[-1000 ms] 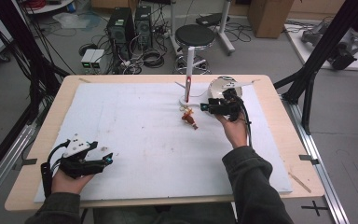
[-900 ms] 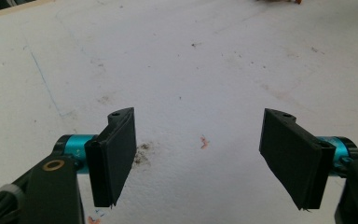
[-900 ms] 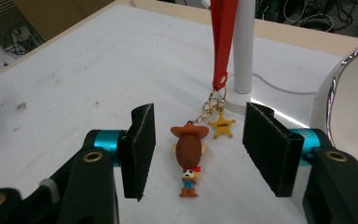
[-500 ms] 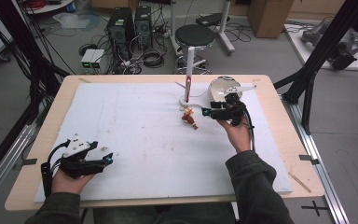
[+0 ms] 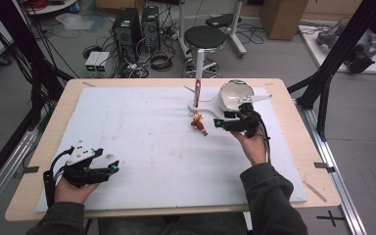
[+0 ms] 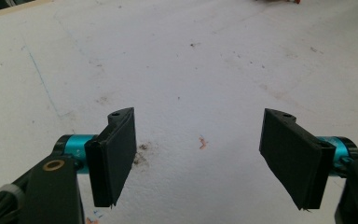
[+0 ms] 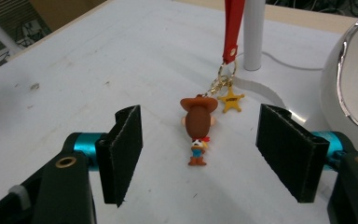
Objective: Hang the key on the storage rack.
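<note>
A small cowboy figure keychain [image 7: 199, 126] lies on the white mat [image 5: 152, 147], with a gold star charm [image 7: 231, 99] beside it. Its red strap [image 7: 233, 23] hangs from a white post [image 7: 254, 32]. In the high view the figure [image 5: 199, 123] lies just left of my right gripper [image 5: 220, 119]. My right gripper [image 7: 201, 135] is open; its jaws have just been opening and stand either side of the figure without touching it. My left gripper [image 5: 111, 163] rests at the near left, and its jaws [image 6: 198, 135] are open over bare mat.
A white dome-shaped object with a chrome rim [image 5: 235, 94] sits just behind my right hand, close to the right jaw [image 7: 349, 79]. The post's flat white base [image 5: 203, 105] lies beside it. The wooden table edge [image 5: 303, 147] borders the mat.
My right gripper's jaws stand wider apart than before, and the hand has shifted slightly. The figure lies in the same spot. My left hand has not moved.
</note>
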`<action>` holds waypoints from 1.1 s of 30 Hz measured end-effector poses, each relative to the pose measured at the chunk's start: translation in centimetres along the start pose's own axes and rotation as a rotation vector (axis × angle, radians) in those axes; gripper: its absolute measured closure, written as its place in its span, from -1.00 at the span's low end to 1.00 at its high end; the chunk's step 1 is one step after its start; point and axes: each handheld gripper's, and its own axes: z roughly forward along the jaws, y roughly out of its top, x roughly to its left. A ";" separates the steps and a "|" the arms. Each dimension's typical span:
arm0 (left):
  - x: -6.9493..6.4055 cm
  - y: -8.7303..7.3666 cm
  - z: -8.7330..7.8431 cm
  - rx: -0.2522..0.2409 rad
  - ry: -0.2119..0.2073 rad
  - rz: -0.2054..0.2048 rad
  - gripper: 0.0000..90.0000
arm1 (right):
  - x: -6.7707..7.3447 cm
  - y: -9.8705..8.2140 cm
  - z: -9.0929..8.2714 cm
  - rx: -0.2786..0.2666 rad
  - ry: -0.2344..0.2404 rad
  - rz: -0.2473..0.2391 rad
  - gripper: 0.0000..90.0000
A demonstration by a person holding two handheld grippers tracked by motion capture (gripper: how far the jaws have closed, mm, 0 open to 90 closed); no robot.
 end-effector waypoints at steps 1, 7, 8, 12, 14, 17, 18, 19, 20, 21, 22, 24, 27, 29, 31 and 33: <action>0.0 0.0 0.0 -0.002 0.002 0.001 -0.39 | 0.1 0.0 -0.1 0.002 0.003 0.002 -0.32; 0.0 0.0 0.0 -0.002 0.003 0.000 -0.39 | 0.7 0.1 -0.6 -0.014 0.016 -0.023 -0.34; 0.0 0.0 0.0 -0.002 0.003 0.001 -0.39 | 0.8 0.1 -0.6 -0.008 0.016 -0.019 -0.36; 0.0 0.0 0.0 -0.003 0.002 -0.001 -0.39 | 0.9 0.1 -0.7 -0.006 0.022 -0.023 -0.37; 0.0 0.0 0.0 -0.002 0.003 0.000 -0.39 | 1.0 0.0 -0.8 -0.006 0.023 -0.029 -0.38; 0.0 0.0 0.0 -0.002 0.003 0.000 -0.39 | 1.1 0.0 -1.0 -0.005 0.025 -0.035 -0.39; 0.0 0.0 0.0 -0.002 0.003 0.001 -0.39 | 1.2 0.0 -1.1 -0.003 0.025 -0.035 -0.39; 0.0 0.0 0.0 -0.002 0.004 0.002 -0.39 | 1.3 0.0 -1.2 0.003 0.024 -0.027 -0.39; 0.0 0.0 0.0 -0.002 0.006 0.002 -0.39 | 1.2 -0.1 -1.2 -0.001 0.022 -0.038 -0.39; 0.0 0.0 0.0 -0.002 0.003 0.001 -0.39 | 1.3 -0.1 -1.3 -0.002 0.021 -0.036 -0.39; 0.0 0.0 0.0 -0.002 0.003 0.001 -0.39 | 1.3 -0.2 -1.3 -0.010 0.021 -0.042 -0.39; 0.0 0.0 0.0 -0.001 0.005 0.001 -0.39 | 1.4 -0.5 -1.5 -0.008 0.016 -0.039 -0.39; 0.0 0.0 0.0 -0.001 0.001 0.000 -0.39 | 1.1 -1.0 -1.6 -0.009 0.013 -0.034 -0.39; 0.0 0.0 0.0 -0.001 0.001 -0.001 -0.39 | 1.0 -1.2 -1.6 -0.009 0.012 -0.030 -0.40; 0.0 0.0 0.0 -0.001 0.003 0.000 -0.39 | 1.0 -1.5 -1.7 -0.009 0.012 -0.029 -0.40; 0.0 0.0 0.0 0.000 0.003 0.001 -0.39 | 0.9 -1.7 -1.8 -0.006 0.012 -0.033 -0.42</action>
